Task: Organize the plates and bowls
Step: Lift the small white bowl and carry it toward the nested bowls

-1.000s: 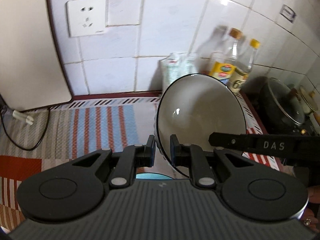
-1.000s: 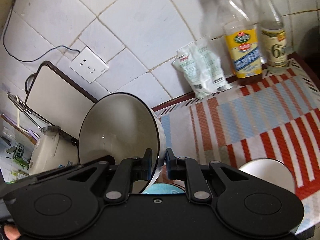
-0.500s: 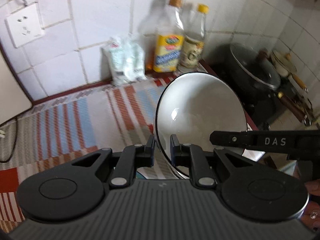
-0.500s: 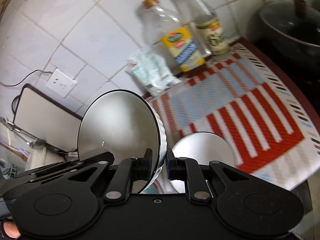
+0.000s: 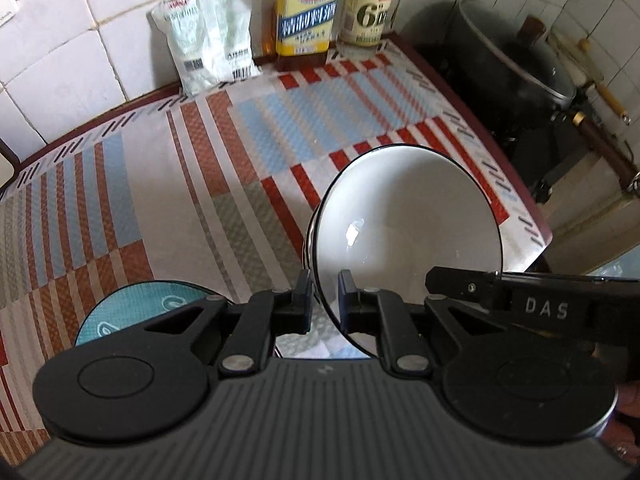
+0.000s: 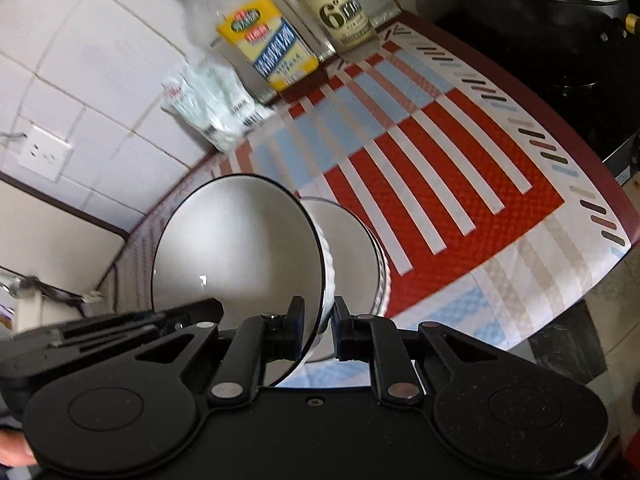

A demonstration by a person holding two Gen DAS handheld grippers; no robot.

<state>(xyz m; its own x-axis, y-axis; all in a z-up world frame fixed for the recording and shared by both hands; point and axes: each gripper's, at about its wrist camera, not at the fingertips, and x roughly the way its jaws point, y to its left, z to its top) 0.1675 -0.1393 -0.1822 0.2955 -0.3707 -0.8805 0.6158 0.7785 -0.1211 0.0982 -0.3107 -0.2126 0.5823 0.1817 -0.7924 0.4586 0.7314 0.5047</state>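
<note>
A white bowl (image 5: 404, 220) with a thin black rim hangs tilted over the striped mat, held from both sides. My left gripper (image 5: 324, 296) is shut on its left rim. In the right wrist view my right gripper (image 6: 316, 320) is shut on the opposite rim of the same white bowl (image 6: 236, 248). Right behind it a second white bowl (image 6: 348, 240) stands on the mat; whether the two touch I cannot tell. A blue patterned plate (image 5: 132, 312) lies on the mat, partly hidden under my left gripper.
Two bottles (image 5: 308, 8) and a plastic packet (image 5: 204, 36) stand against the tiled wall at the back. A black lidded pot (image 5: 516, 68) sits on the stove past the counter's right edge. The striped mat (image 5: 160, 184) covers the counter.
Both grippers have carried the bowl to the right and down, from near the wall socket toward the second white bowl and the bottles. Both grips are unchanged.
</note>
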